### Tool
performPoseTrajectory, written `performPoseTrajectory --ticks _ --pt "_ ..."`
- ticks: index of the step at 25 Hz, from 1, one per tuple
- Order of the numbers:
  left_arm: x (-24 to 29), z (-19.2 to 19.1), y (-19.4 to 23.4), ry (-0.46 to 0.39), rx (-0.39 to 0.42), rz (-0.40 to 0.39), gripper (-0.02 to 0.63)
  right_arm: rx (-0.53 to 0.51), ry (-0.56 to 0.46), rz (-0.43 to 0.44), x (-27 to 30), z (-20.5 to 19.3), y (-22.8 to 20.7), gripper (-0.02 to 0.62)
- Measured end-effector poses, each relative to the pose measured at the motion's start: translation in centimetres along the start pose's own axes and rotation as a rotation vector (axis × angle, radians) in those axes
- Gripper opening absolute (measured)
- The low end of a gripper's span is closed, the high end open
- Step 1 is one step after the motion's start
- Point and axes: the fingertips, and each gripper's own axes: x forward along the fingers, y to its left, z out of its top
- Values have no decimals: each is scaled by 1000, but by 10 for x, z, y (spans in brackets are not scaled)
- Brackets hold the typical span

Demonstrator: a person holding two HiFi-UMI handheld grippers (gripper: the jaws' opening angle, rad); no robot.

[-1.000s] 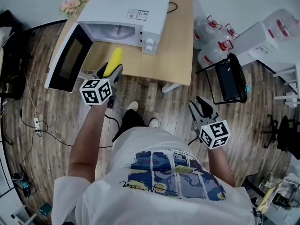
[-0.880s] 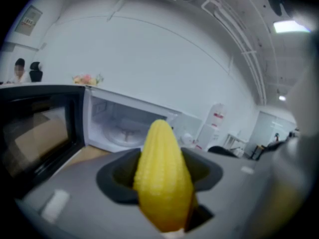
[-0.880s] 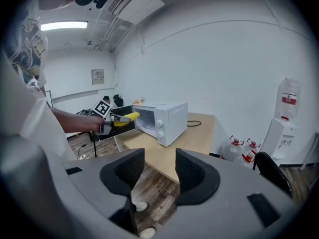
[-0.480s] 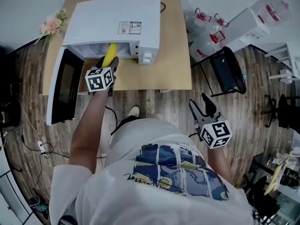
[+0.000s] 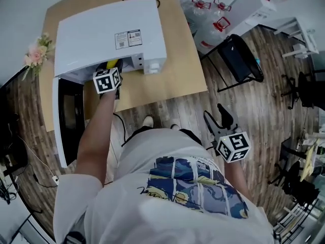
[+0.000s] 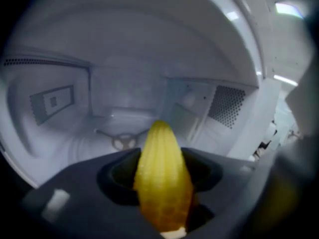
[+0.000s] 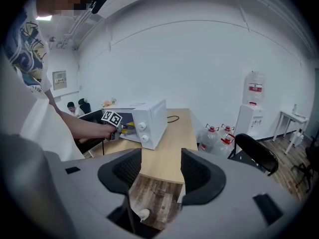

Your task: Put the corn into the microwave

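Seen from above, a person stands at a wooden desk [image 5: 177, 70] in the upper middle of the frame. A white microwave [image 5: 109, 34] sits on it, its door [image 5: 68, 118] swung open toward the lower left.

The left gripper [image 5: 109, 74], upper left of centre, reaches into the microwave's mouth. In the left gripper view its two dark fingers [image 6: 117, 176] are closed on a yellow corn [image 6: 162, 183], one finger pressing each side. The corn runs lengthwise between them; its blunt cut end sits at the bottom edge of the frame and its tapered tip sticks out past the fingertips at the centre, pointing into the pale microwave chamber. The corn is held above the chamber floor, where a roller ring [image 6: 123, 141] shows just left of the tip.

The right gripper [image 5: 223, 123] hangs at the lower right, well apart from the desk, over the wood floor [image 5: 167, 111]. Its fingers [image 7: 122, 171] are opening, with nothing between them.
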Motion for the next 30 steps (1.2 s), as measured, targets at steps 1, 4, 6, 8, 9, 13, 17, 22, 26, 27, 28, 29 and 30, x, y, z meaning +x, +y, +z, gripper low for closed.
performPoseTrajectory --ticks 1,4,6,8,9,13,17,22,26,27,28,29,30 --pt "6 1 0 5 8 -5 255 12 2 -16 -1 -2 1 221" --pt "23 3 -1 20 28 -17 255 41 6 -63 -5 -10 2 221" --pt "30 2 0 31 40 -15 255 58 11 -88 -6 -14 2 221" --pt "33 2 4 40 50 1 255 69 15 -108 -9 -16 4 221" --pt "34 3 5 45 57 9 255 73 16 -117 -11 -17 5 221" --pt "38 2 5 73 81 30 255 90 18 -151 -20 -19 8 221" --pt "40 0 2 99 120 47 255 110 30 -178 -29 -26 12 221" --pt "40 -4 5 123 157 80 258 128 49 -182 -35 -32 21 221" --pt "40 -4 6 132 177 104 261 122 61 -179 -38 -33 21 221" --pt "39 -4 6 125 175 107 265 118 64 -176 -38 -33 21 221" --pt "38 -3 7 116 168 109 273 116 65 -173 -38 -34 21 221" --pt "37 -2 8 106 158 111 279 114 66 -168 -38 -35 21 221" --pt "35 -1 9 97 150 111 285 113 66 -164 -38 -36 21 221"
